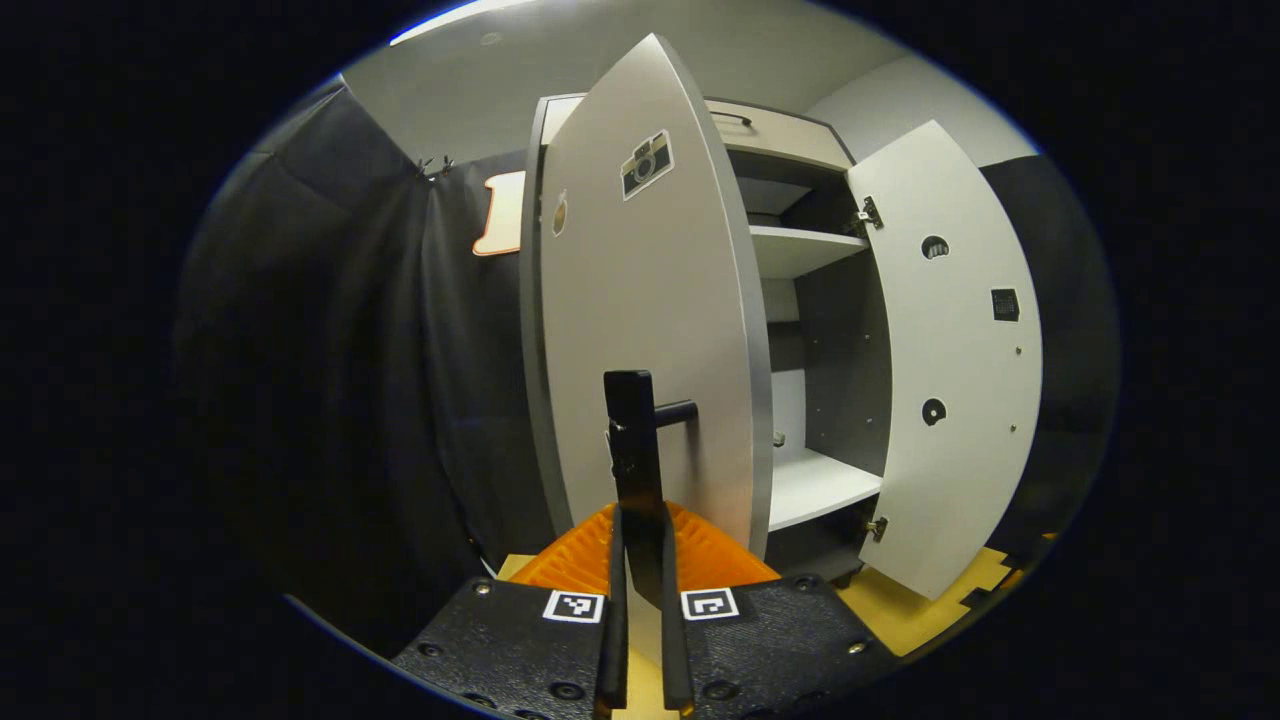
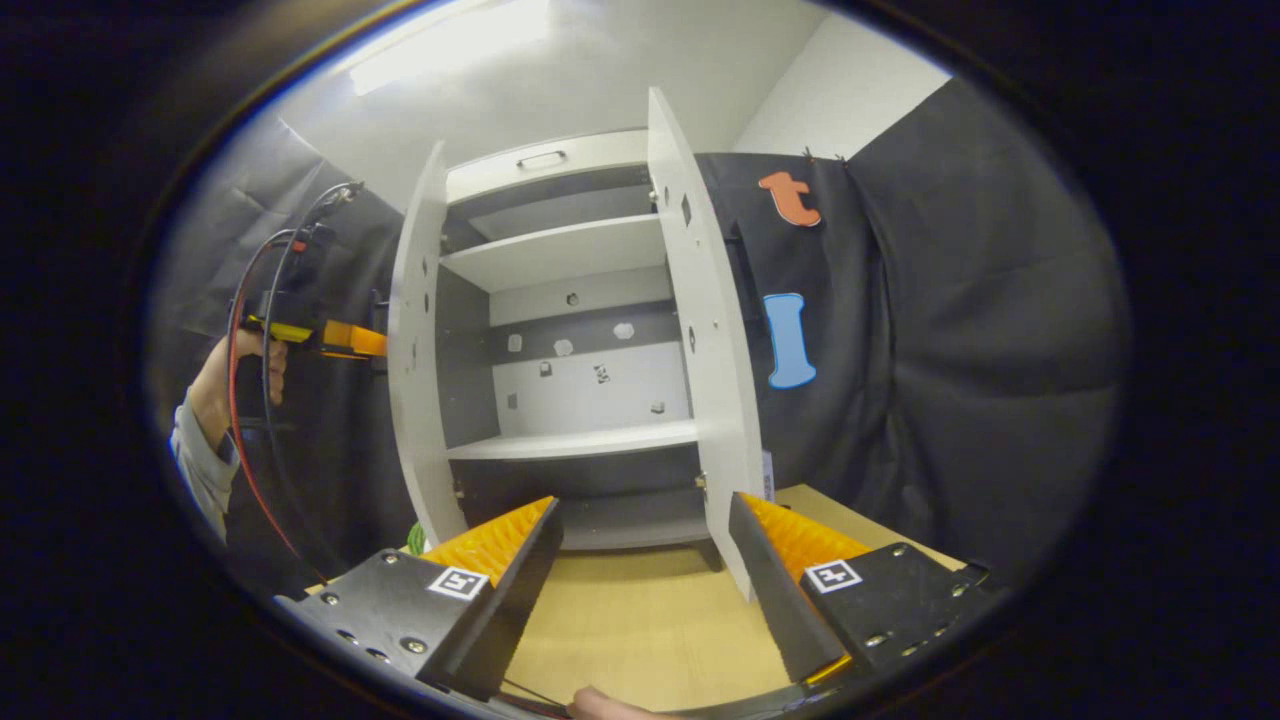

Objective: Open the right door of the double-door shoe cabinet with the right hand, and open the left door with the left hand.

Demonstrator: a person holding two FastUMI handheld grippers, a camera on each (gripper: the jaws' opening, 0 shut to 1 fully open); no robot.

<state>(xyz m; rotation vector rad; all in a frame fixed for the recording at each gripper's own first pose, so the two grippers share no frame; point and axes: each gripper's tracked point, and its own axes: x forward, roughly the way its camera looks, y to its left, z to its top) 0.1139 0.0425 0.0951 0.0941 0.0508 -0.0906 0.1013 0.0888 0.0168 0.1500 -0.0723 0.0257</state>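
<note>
Black, the left door's handle (image 1: 640,470) stands upright between the close-set fingers of the left gripper (image 1: 640,600), whose jaws grasp it. The left door (image 1: 640,300) is swung wide, a camera sticker (image 1: 647,163) at its 12 o'clock. The right door (image 1: 960,360) at 3 o'clock hangs open too, shelves (image 1: 805,248) bare between them. In the right gripper view the right gripper (image 2: 645,545) has its jaws released, just short of the right door (image 2: 705,330), over the wooden floor (image 2: 630,620). At 9 o'clock a hand (image 2: 235,375) holds the left gripper (image 2: 330,338).

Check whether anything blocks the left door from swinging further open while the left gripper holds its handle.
Nothing visible does. The left gripper is shut on the handle of the left door; beyond the door's outer side hangs just the black cloth wall, set back.
</note>
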